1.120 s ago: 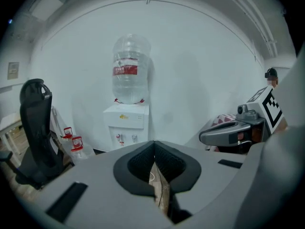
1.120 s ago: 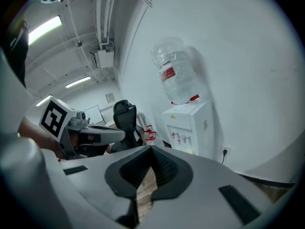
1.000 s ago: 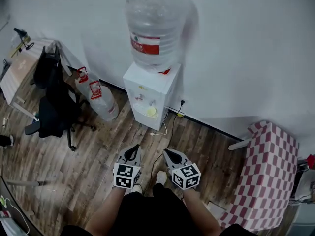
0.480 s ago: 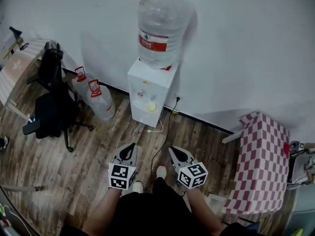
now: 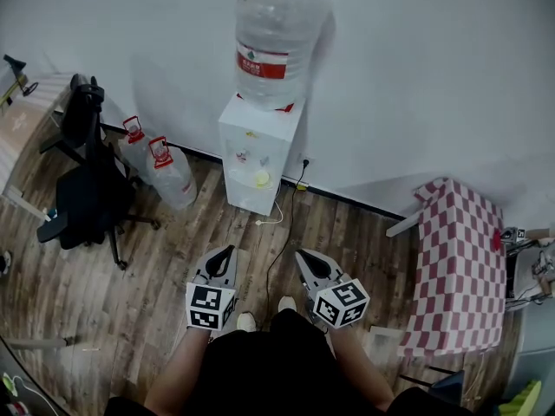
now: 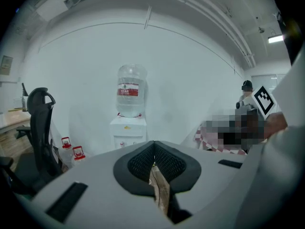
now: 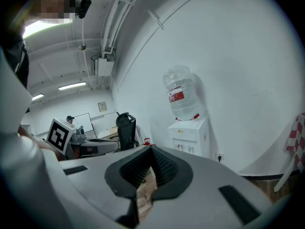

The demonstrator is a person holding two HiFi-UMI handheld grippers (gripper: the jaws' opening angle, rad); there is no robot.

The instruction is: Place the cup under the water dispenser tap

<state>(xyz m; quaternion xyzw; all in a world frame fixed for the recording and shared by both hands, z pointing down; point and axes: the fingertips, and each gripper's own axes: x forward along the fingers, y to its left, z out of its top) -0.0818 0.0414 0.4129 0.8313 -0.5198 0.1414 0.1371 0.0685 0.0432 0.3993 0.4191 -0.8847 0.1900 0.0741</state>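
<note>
A white water dispenser (image 5: 257, 150) stands against the wall with a big clear bottle (image 5: 270, 46) on top. A small yellow thing (image 5: 262, 178) sits in its tap recess; I cannot tell whether it is a cup. My left gripper (image 5: 224, 255) and right gripper (image 5: 305, 258) hang side by side over the wooden floor, well short of the dispenser. Both are shut and hold nothing. In the left gripper view the dispenser (image 6: 127, 132) is far ahead beyond the left gripper (image 6: 153, 147). In the right gripper view the dispenser (image 7: 190, 136) stands ahead, to the right of the right gripper (image 7: 150, 151).
A black office chair (image 5: 87, 189) and two spare water jugs (image 5: 169, 176) stand left of the dispenser. A table under a red-checked cloth (image 5: 460, 267) is at the right. A cable (image 5: 282, 224) runs over the floor from the dispenser. A desk (image 5: 22, 120) is at far left.
Both grippers have lifted a little and drifted slightly apart. The head view has swung, so the dispenser sits higher in it and more of the checked table shows.
</note>
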